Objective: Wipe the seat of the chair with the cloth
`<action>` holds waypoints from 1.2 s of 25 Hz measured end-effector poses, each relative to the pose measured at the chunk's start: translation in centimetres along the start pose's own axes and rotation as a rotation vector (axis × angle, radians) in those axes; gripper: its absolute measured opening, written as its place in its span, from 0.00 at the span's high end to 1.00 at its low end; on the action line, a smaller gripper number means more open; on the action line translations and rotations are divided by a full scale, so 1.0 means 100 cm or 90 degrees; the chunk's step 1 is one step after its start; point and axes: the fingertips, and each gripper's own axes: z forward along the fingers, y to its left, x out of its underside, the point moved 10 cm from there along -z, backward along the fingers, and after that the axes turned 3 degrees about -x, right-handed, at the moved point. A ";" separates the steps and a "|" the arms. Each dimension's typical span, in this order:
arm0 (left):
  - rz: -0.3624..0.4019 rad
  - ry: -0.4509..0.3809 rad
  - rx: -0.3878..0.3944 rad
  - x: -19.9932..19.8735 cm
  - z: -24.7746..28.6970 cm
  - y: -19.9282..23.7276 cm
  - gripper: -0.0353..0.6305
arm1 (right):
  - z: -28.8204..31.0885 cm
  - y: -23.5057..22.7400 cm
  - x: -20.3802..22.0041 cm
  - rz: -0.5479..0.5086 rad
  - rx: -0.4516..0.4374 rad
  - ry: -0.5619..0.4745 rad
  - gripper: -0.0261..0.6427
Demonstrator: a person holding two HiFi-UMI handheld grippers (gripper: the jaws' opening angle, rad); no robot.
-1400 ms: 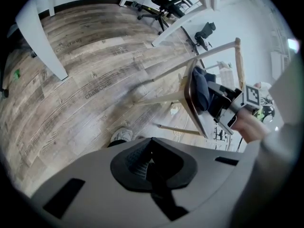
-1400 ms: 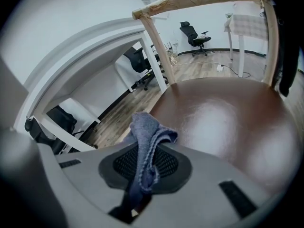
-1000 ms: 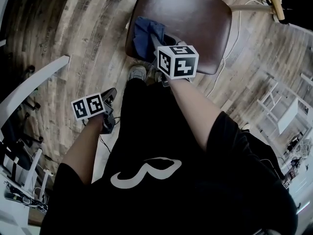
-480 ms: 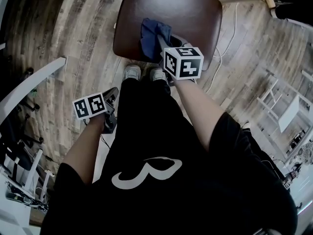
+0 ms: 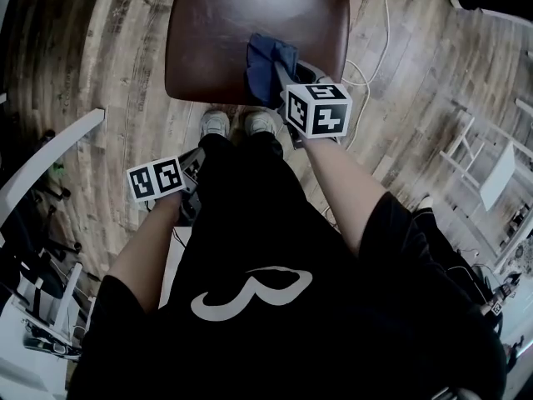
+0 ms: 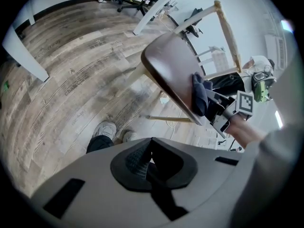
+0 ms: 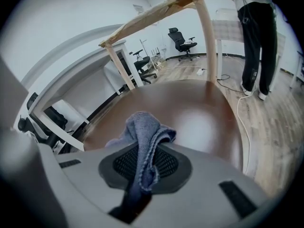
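A blue cloth [image 5: 268,61] lies bunched on the near part of the brown chair seat [image 5: 216,32]. The right hand-held gripper [image 7: 141,175] is clamped on it, likely to drag it across. The left hand-held gripper [image 6: 149,167], jaws together and empty, hangs beside the person's leg, apart from the chair.
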 end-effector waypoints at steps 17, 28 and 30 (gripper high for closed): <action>0.045 0.024 -0.004 0.006 0.041 -0.037 0.93 | -0.055 -0.065 0.033 0.022 0.042 -0.025 0.88; 0.068 0.030 0.019 0.011 0.057 -0.073 0.93 | -0.091 -0.104 0.051 0.067 0.079 -0.010 0.88; 0.079 0.023 0.028 0.014 0.051 -0.081 0.93 | -0.101 -0.099 0.053 0.084 0.052 -0.016 0.88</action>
